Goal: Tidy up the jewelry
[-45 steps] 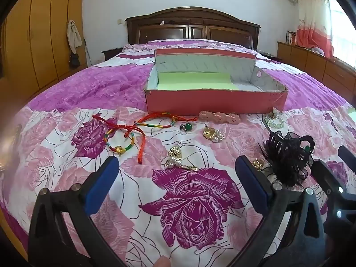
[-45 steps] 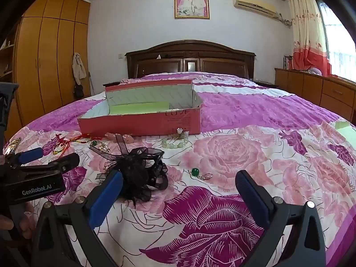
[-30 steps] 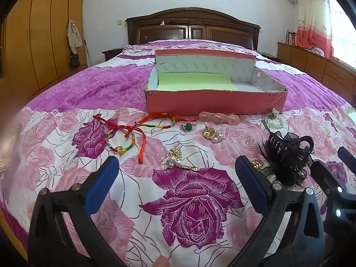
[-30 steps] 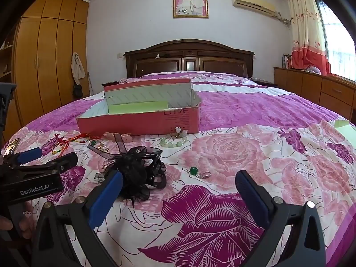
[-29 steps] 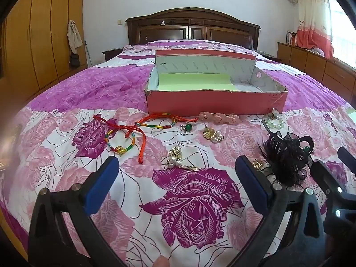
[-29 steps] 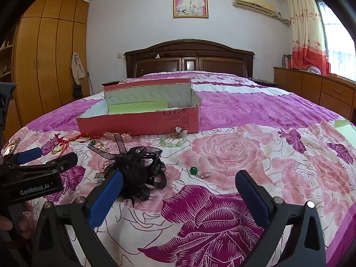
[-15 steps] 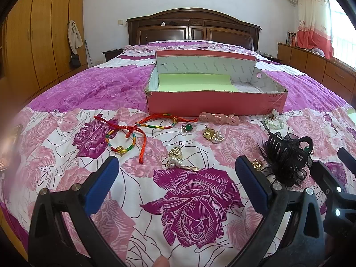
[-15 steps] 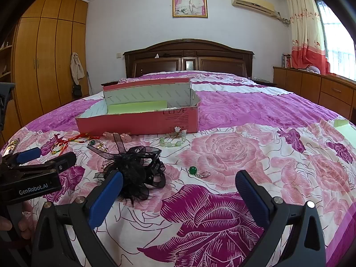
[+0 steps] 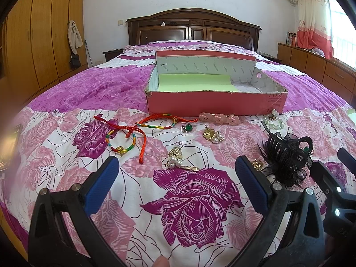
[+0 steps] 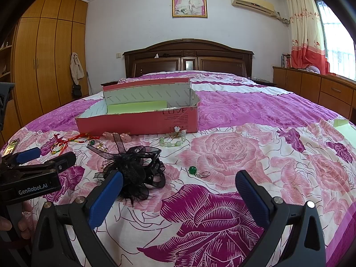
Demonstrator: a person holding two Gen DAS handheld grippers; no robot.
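Several pieces of jewelry lie scattered on the bed (image 9: pixel 195 202), all outside the pink box (image 9: pixel 213 102) that sits farther up the flowered cover with its lid folded back and a green sheet (image 9: pixel 195 82) on its floor. Just in front of the box's near wall rest a pink hair clip (image 9: pixel 219 118), a red braided cord (image 9: pixel 164 121) and a green bead earring (image 9: pixel 187 129). Toward the bed's left edge lies a rainbow bracelet (image 9: pixel 121 141) with red cord tails. Nearer the foot edge sit two gold and pearl earrings, one (image 9: pixel 212 133) close to the hair clip and one (image 9: pixel 178 156) lower down. By the box's right corner lies a pale green bead bracelet (image 10: pixel 173 140). A black feathered hair claw (image 10: pixel 135 171) lies below it, and a second green bead earring (image 10: pixel 197 171) rests apart to its right.

The left gripper (image 9: pixel 175 178) hovers over the foot of the bed with its jaws wide apart and nothing between them; the lower pearl earring lies just ahead of the gap. The right gripper (image 10: pixel 178 191) also has its jaws spread and bare, its left finger (image 10: pixel 104 200) overlapping the hair claw in view; I cannot tell whether they touch.

A wooden headboard (image 10: pixel 189 55) backs the bed, with a framed wedding photo (image 10: pixel 189 2) above it.
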